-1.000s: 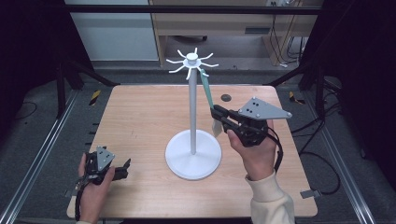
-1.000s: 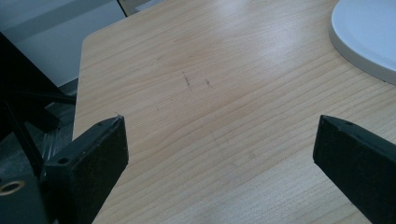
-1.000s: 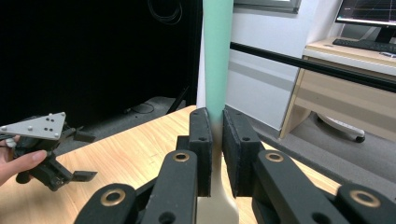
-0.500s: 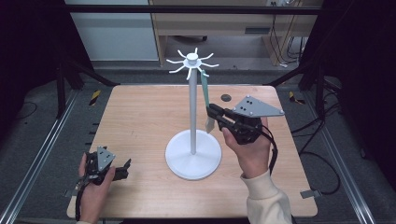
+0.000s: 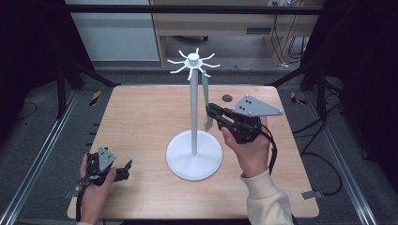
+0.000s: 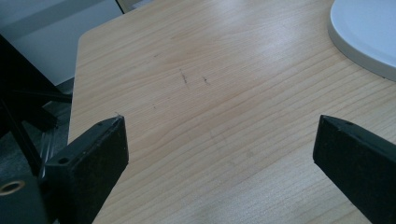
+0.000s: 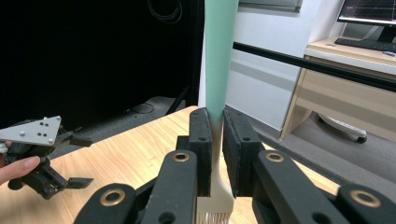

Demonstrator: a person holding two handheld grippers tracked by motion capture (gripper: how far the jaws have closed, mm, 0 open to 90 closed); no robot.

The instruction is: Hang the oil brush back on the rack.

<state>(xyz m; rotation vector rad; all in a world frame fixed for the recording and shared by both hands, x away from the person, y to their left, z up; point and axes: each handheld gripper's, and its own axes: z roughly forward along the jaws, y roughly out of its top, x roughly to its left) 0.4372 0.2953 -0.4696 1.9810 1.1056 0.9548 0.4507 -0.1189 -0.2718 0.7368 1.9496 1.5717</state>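
High view: my right gripper (image 5: pixel 213 112) is raised beside the pole of the white hanging stand (image 5: pixel 194 117), to its right, with its jaws closed on the lower handle of a brush (image 5: pixel 206 96). The brush has a pale green handle and hangs upright from one of the stand's top hooks, on the right of the pole; its bristle end points down, just below the jaws. The stand's round base (image 5: pixel 194 155) sits on the wooden table (image 5: pixel 136 122) near the middle.

Right gripper view: the two black jaws are pressed narrow against the brush (image 7: pixel 219 60), which rises between them; the white bristle head shows beneath the jaws.

High view, near left: my left gripper (image 5: pixel 123 171) rests low at the table's near-left corner, well apart from the stand.

Left gripper view: its jaws stand wide apart over bare wood, holding nothing; the edge of the stand's base (image 6: pixel 369 37) lies at the far right.
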